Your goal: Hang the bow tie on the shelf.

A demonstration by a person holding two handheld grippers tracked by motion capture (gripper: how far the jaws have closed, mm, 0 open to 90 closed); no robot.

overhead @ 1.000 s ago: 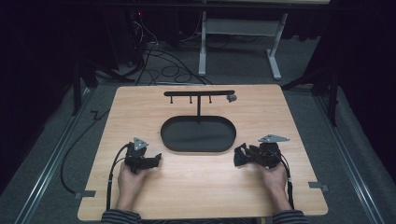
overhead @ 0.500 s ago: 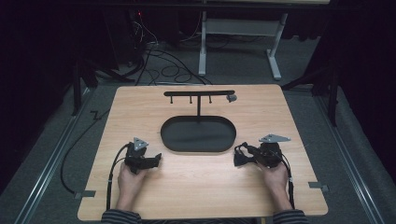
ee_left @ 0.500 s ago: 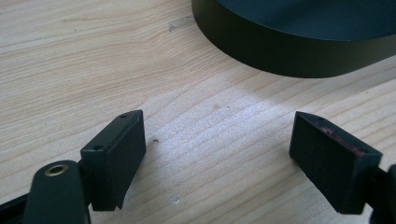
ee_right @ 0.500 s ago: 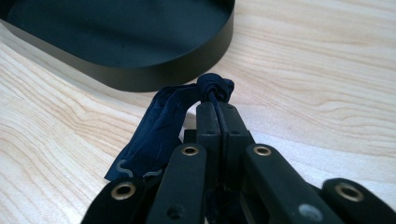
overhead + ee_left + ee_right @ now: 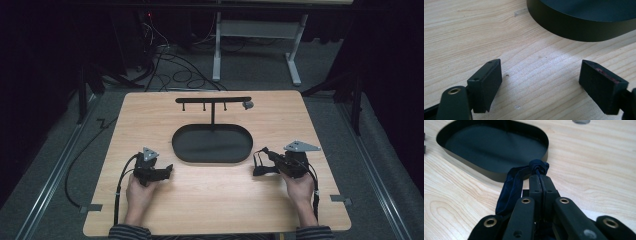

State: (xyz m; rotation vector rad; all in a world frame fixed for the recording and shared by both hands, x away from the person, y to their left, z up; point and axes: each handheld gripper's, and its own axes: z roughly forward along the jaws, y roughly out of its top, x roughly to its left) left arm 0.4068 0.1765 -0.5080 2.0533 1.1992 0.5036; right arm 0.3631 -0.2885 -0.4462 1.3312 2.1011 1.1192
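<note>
Two grippers rest low on the wooden surface (image 5: 215, 200), one either side of a black oval tray (image 5: 212, 143), and the work looks to be at an early stage. At about 8 o'clock from the tray, the left gripper (image 5: 167, 170) sits with its jaws spread wide and nothing between them; in the left gripper view only bare wood lies in the gap, with the tray's dark wall (image 5: 579, 31) just ahead.

Behind the tray, at 12 o'clock, a black T-shaped stand (image 5: 213, 102) rises with small pegs hanging under its crossbar, all of them bare. A small grey piece (image 5: 247, 105) sits at the bar's right end; what it is cannot be made out.

At about 4 o'clock from the tray, the right gripper (image 5: 262, 159) has its jaws pressed together on a dark blue band of cloth (image 5: 517, 186), pinching it at a knotted or bunched spot while the loop droops down toward the surface. The band hangs just outside the tray's rim.

Judging from this, the pick-up is done, and what seems left is carrying the band to the stand and hanging it on a peg, or laying it in the tray; which one cannot be told. The band's lower end is hidden under the gripper body in the right gripper view.
</note>
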